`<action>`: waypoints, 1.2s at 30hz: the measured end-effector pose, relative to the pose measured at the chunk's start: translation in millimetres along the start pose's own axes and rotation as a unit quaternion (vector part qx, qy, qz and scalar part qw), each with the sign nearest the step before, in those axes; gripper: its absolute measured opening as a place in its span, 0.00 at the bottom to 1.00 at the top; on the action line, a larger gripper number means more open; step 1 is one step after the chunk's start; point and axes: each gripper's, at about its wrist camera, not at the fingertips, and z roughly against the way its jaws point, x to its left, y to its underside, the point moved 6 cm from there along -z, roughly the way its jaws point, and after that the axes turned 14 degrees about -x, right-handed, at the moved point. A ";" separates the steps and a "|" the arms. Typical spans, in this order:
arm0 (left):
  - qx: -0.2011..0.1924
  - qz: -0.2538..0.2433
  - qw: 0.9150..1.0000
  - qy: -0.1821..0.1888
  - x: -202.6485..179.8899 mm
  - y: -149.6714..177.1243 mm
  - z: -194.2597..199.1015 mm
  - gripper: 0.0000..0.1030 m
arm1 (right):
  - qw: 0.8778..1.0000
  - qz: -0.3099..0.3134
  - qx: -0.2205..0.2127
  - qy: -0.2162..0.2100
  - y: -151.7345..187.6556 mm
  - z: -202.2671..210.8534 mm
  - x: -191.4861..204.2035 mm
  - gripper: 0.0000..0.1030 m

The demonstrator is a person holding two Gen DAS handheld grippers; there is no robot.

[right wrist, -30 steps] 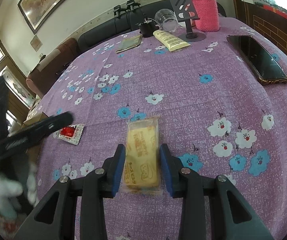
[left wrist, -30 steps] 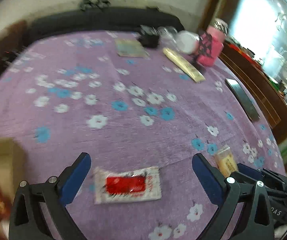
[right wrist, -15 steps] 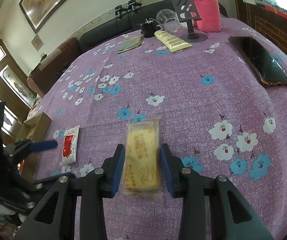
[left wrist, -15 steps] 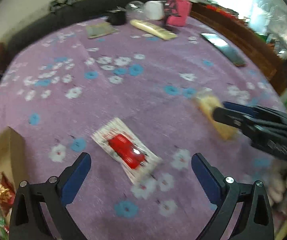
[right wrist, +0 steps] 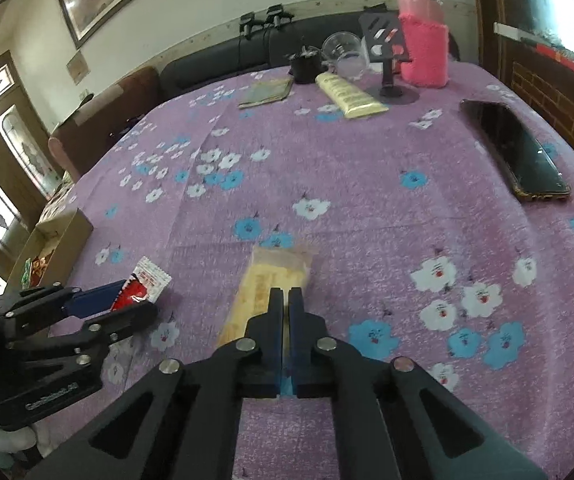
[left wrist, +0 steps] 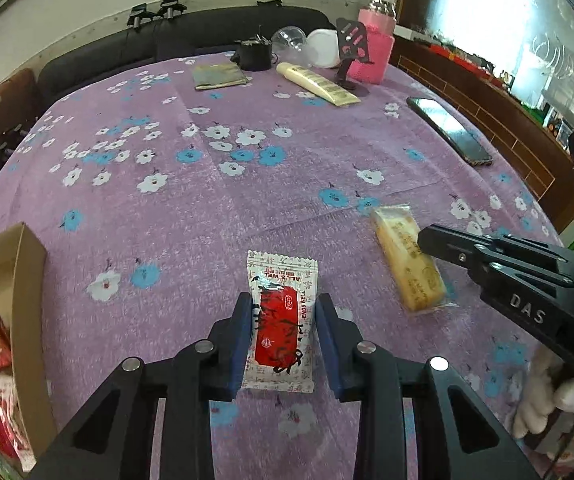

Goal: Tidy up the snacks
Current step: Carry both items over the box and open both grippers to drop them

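A red-and-white snack packet (left wrist: 283, 320) lies flat on the purple flowered cloth. My left gripper (left wrist: 283, 316) has its blue pads against both long edges of it. The packet and left gripper also show in the right wrist view (right wrist: 143, 288). A yellow biscuit pack (right wrist: 275, 280) lies to the right; it also shows in the left wrist view (left wrist: 407, 260). My right gripper (right wrist: 285, 300) is shut, its fingers pressed together over the pack's near end. A cardboard box (left wrist: 27, 280) with snacks inside sits at the table's left edge.
A black phone (right wrist: 515, 152) lies near the right edge. At the back stand a pink-sleeved bottle (right wrist: 423, 48), a phone stand (right wrist: 387, 60), a cream tube (right wrist: 351, 96), a clear cup (right wrist: 343, 52) and a flat green packet (right wrist: 267, 92). A dark sofa lies beyond.
My left gripper swung over the red packet and closed from wide open onto its edges. My right gripper's jaws closed from around the biscuit pack to fully together.
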 end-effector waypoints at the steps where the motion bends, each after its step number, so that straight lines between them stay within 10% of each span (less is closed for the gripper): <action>1: -0.004 0.003 1.000 0.000 -0.1 -0.9 -0.8 0.34 | 1.000 -0.002 -0.001 0.001 0.2 -0.3 -0.4 0.10; 4: 0.005 0.011 1.000 -0.003 2.4 2.2 -6.7 0.35 | 1.000 -0.014 0.007 0.003 2.3 -3.5 -2.4 0.50; 9: -0.012 -0.020 0.999 -0.030 -7.6 3.4 -13.7 0.42 | 1.000 0.008 0.010 -0.005 4.3 -9.1 10.2 0.50; 20: -0.051 -0.020 0.997 -0.056 -1.9 7.9 34.8 0.32 | 0.997 0.069 -0.033 0.000 -1.5 12.3 33.2 0.04; 25: -0.081 0.002 0.993 -0.082 25.3 7.9 77.6 0.32 | 0.996 0.081 -0.026 0.006 -0.5 16.4 40.7 0.10; 28: -0.092 0.004 0.990 -0.104 38.7 11.7 94.6 0.32 | 0.997 0.071 0.003 0.016 4.4 7.9 40.0 0.52; 32: -0.105 0.013 0.987 -0.122 51.5 16.7 111.7 0.32 | 0.993 0.103 0.034 0.044 18.2 -10.5 42.6 0.52; 34: -0.112 0.011 0.985 -0.130 54.6 18.3 119.6 0.32 | 0.991 0.119 0.034 0.042 19.0 -11.2 49.7 0.31; 36: -0.119 0.014 0.984 -0.134 57.4 19.1 127.8 0.32 | 0.990 0.125 0.042 0.041 20.7 -11.0 56.1 0.31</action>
